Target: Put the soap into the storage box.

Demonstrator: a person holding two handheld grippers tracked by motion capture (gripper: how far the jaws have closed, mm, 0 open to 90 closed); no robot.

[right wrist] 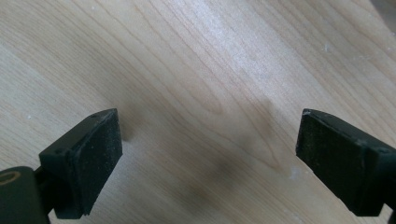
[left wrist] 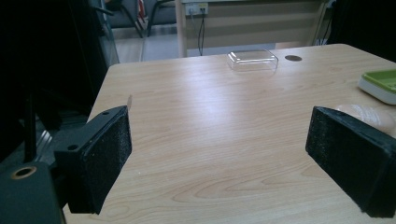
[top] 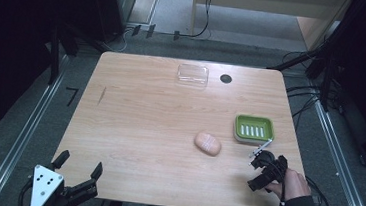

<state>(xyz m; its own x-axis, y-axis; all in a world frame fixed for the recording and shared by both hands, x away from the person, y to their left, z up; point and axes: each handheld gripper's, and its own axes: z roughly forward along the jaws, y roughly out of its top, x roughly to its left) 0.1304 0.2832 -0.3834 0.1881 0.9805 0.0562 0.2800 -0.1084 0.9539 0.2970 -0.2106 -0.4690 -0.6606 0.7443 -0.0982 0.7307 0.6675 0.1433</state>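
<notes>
A pink oval soap bar (top: 207,143) lies on the wooden table (top: 143,129), right of centre. Just beyond it to the right sits a green slotted soap dish (top: 254,128). My right gripper (top: 256,171), held by a hand in a dark sleeve, hovers near the front right edge, open and tilted down at bare wood (right wrist: 208,158). My left gripper (top: 80,163) stands open at the front left corner with nothing between its jaws (left wrist: 217,154). In the left gripper view the soap bar (left wrist: 369,114) peeks over the right jaw, with the green soap dish (left wrist: 380,84) behind it.
A clear plastic lid (top: 192,75) rests at the table's far edge beside a dark round hole (top: 226,78); the left gripper view also shows the clear lid (left wrist: 252,60) and the hole (left wrist: 293,58). Cables and dark stands ring the table on the floor.
</notes>
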